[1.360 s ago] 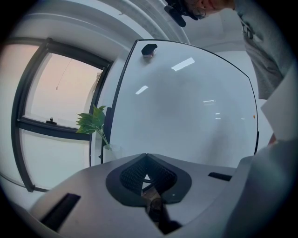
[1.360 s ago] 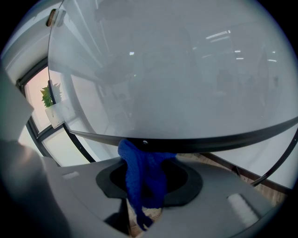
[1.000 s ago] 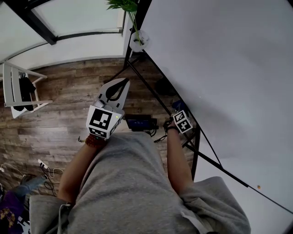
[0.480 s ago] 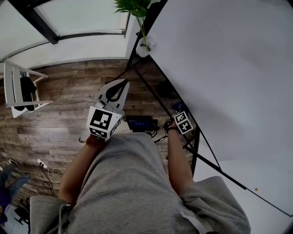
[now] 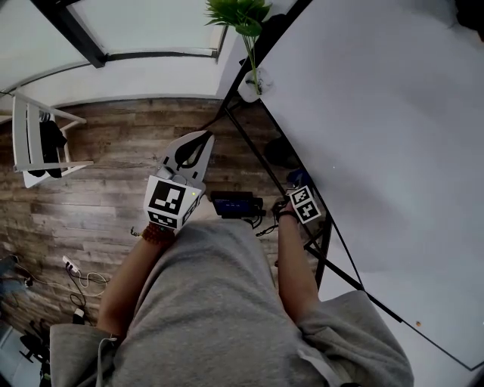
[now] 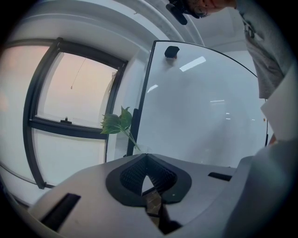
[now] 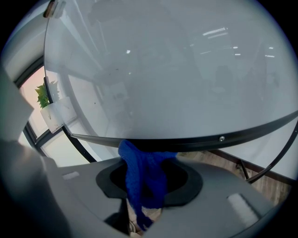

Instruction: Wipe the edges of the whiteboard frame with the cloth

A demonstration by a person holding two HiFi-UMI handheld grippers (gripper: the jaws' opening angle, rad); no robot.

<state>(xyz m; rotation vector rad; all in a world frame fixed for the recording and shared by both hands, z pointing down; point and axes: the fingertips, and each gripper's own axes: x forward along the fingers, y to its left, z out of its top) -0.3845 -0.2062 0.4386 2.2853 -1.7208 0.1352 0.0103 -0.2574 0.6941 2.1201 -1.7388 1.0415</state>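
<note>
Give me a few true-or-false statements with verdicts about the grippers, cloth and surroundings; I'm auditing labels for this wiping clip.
1. The right gripper is shut on a blue cloth. True.
2. The left gripper also grips a cloth. False: its jaws are shut with nothing between them.
3. The blue cloth meets the black frame of the whiteboard. True.
4. The floor is white tile. False: it is wood planking.
5. A green plant stands by the whiteboard's corner. True.

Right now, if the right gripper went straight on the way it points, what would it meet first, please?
The black frame at the lower edge of the whiteboard. The right gripper is shut on the blue cloth, and the cloth's top appears to touch that frame, though depth is hard to judge.
</note>
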